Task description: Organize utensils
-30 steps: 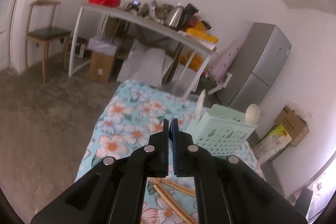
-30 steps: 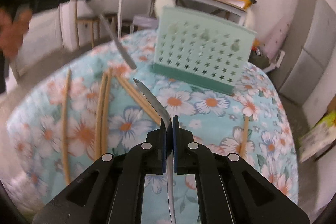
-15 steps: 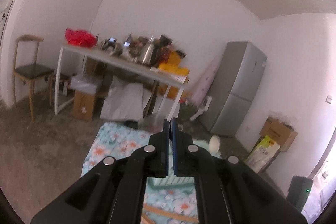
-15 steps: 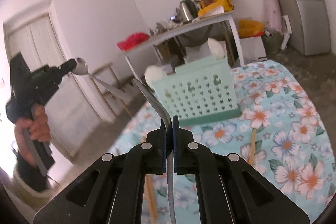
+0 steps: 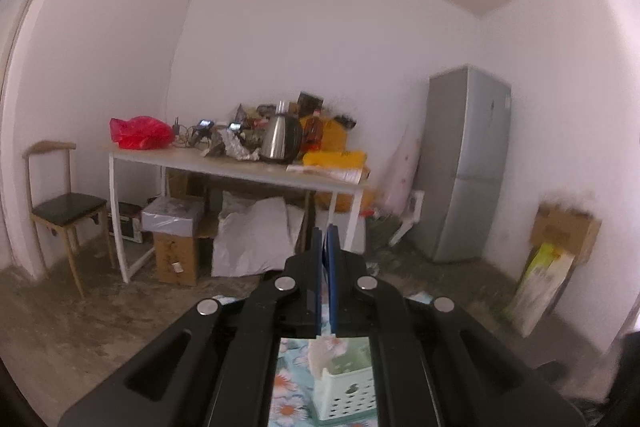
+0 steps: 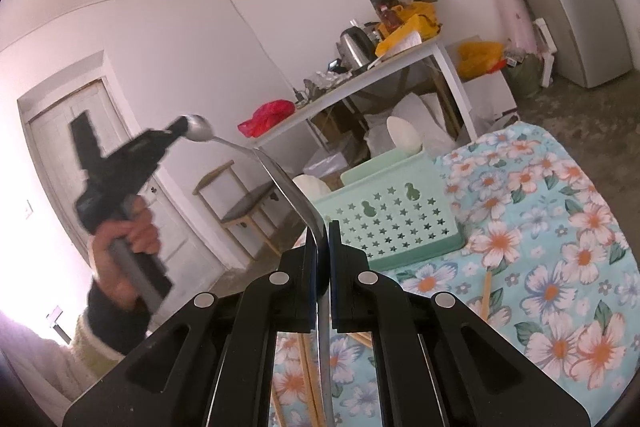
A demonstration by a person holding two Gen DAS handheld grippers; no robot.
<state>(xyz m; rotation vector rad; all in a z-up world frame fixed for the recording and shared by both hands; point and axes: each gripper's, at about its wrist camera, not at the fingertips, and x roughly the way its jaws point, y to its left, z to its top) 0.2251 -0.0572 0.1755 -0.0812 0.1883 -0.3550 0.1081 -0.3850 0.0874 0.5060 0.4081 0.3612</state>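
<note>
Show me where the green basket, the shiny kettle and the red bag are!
green basket (image 6: 394, 223): right wrist view, on its star-holed front wall.
shiny kettle (image 5: 280, 141): left wrist view, on its steel body.
red bag (image 5: 138, 133): left wrist view, on its middle.

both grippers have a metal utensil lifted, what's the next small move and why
Probably lower the right gripper so the metal utensil it clamps drops upright into the green basket. The basket stands just beyond its tips, already holding white spoons. The left gripper holds its spoon farther off.
</note>
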